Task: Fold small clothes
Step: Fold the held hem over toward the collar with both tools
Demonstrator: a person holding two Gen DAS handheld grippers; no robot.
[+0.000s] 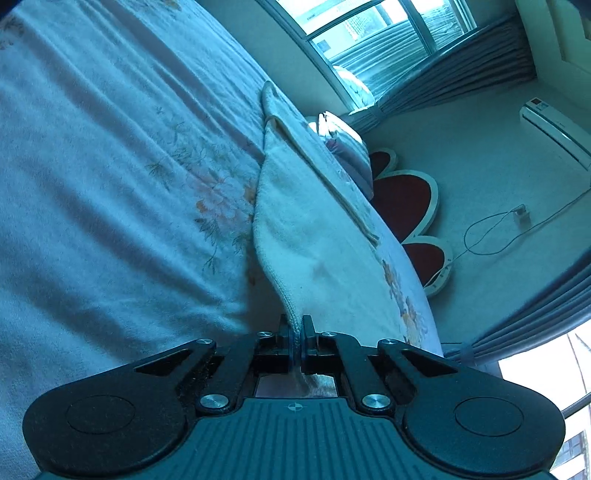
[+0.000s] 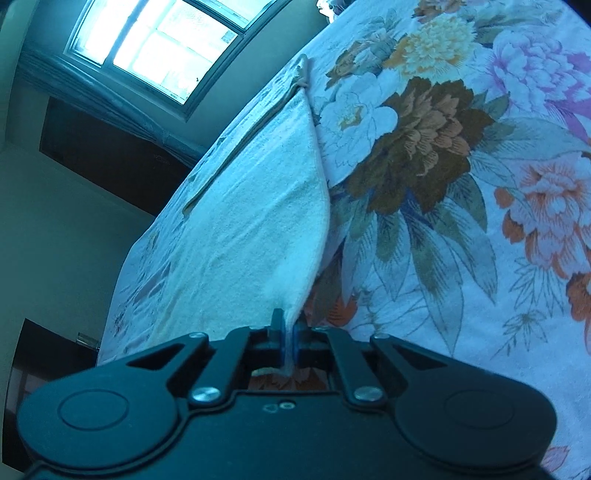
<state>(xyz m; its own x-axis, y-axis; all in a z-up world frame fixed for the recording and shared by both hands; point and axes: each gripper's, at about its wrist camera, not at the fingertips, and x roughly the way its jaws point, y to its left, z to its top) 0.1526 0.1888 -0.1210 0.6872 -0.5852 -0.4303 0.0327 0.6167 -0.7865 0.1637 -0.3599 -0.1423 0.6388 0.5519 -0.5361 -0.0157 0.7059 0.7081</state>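
My left hand-held gripper (image 1: 297,326) is pinching a corner of the towel (image 1: 295,221); the jaws are pressed together on the hemmed edge, with cloth showing between the pads and a bit of it trailing back behind them. From the pinch the towel runs forward and away from me, widening as it goes, lifted off the bed (image 1: 110,166) at the near end and lying on the bed further out. A folded-over edge of it shows just right of the main panel, ahead of the fingers.

My right hand-held gripper (image 2: 287,325) is likewise pressed together on the towel (image 2: 251,206), gripping another corner. Blue pads close on the cloth from both sides. Ahead of this gripper the towel spreads out to the left and tapers to a far point; its right edge hangs free, raised above the flowered bed cover (image 2: 424,166), casting a shadow on it.

Beyond the left gripper, to the right of the bed: a headboard (image 1: 406,199) with red panels, a cable (image 1: 487,236) looping on the wall, a curtain (image 1: 461,62) and a window (image 1: 369,33). Beyond the right gripper, upper left: a window (image 2: 159,44). Dark furniture (image 2: 103,155) stands left of the bed.
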